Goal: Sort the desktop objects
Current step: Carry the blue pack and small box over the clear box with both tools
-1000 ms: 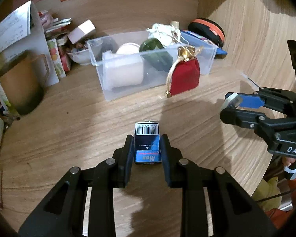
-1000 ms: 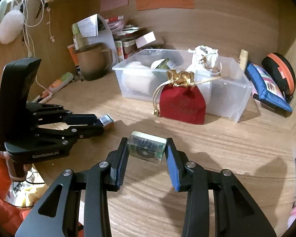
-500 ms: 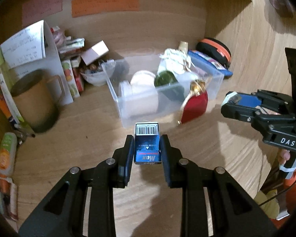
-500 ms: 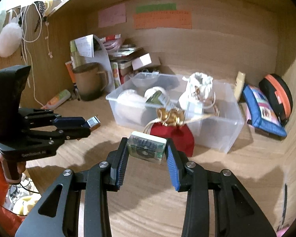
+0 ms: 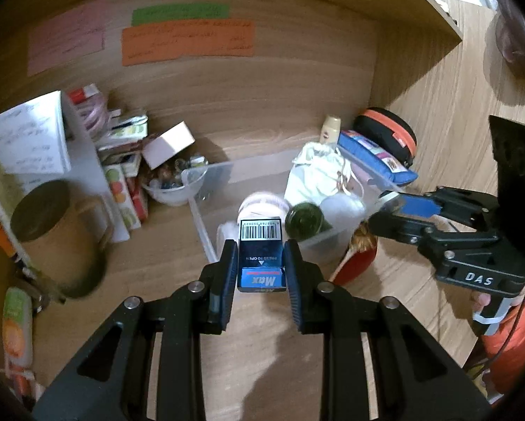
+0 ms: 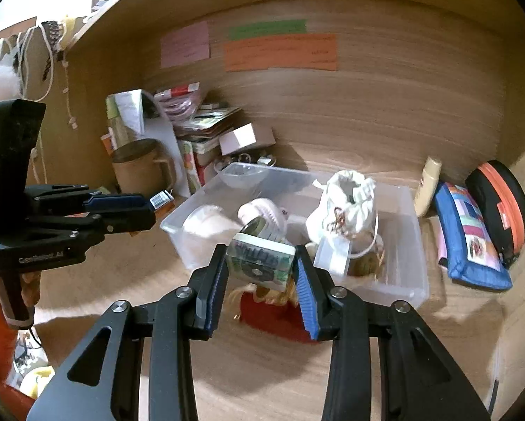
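sorting looks partway done. the clear bin (image 6: pixel 395 280) already holds a white pouch (image 6: pixel 346 203), a green bottle (image 5: pixel 304 219) and some pale round things. left gripper (image 5: pixel 260 263) has its fingers clamped on a small blue box (image 5: pixel 261 256), right gripper (image 6: pixel 260 270) pinches a small clear case (image 6: pixel 260 261), both hanging over the bin's near edge. the red pouch (image 6: pixel 280 319) sits on the tabletop (image 6: pixel 262 379), mostly hidden. bin contents are blurry.
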Demonstrator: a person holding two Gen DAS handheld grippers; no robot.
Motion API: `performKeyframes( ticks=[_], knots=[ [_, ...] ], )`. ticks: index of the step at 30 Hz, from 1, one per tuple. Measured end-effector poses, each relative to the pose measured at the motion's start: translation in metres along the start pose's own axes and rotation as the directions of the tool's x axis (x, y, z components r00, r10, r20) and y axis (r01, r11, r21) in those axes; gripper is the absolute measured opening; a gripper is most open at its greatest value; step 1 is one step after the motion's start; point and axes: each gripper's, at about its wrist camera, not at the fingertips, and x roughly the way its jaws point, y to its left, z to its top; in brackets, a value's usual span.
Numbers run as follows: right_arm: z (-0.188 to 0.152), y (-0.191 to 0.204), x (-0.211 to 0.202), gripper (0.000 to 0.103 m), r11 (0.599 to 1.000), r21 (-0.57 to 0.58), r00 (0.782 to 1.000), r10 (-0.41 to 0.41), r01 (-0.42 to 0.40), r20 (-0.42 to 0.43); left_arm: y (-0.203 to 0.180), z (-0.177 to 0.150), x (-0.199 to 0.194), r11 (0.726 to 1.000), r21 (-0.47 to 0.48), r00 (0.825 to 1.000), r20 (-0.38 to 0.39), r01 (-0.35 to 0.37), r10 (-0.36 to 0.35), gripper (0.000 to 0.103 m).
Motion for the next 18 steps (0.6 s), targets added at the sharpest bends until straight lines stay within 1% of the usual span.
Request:
performKeyframes(
  ticks=[3,8,11,15,18],
  knots=[
    [0.008,-0.006,0.01,0.033,1.0,-0.01,1.0,-0.015,0.015,-0.008,0.0,0.008,0.01,1.0,0.002,1.0,-0.002,0.014,-0.014,0.026],
    [0.016,-0.022,0.03,0.033,0.999,0.006,0.999,-0.043,0.043,-0.033,-0.002,0.015,0.035,0.999,0.007,0.999,-0.035,0.036,-0.035,0.026],
    [0.016,-0.031,0.042,0.033,0.999,0.029,0.997,-0.043,0.045,-0.058,0.0,0.018,0.051,0.999,-0.001,0.997,-0.056,0.047,-0.047,0.026],
    [0.012,-0.038,0.056,0.033,0.998,0.037,0.995,-0.045,0.048,-0.09,0.002,0.019,0.059,0.997,-0.014,0.996,-0.057,0.073,-0.074,0.026],
    [0.012,-0.039,0.059,0.033,0.998,0.031,0.995,-0.05,0.053,-0.092,0.004,0.02,0.065,0.997,-0.023,0.995,-0.064,0.077,-0.079,0.026]
  ],
)
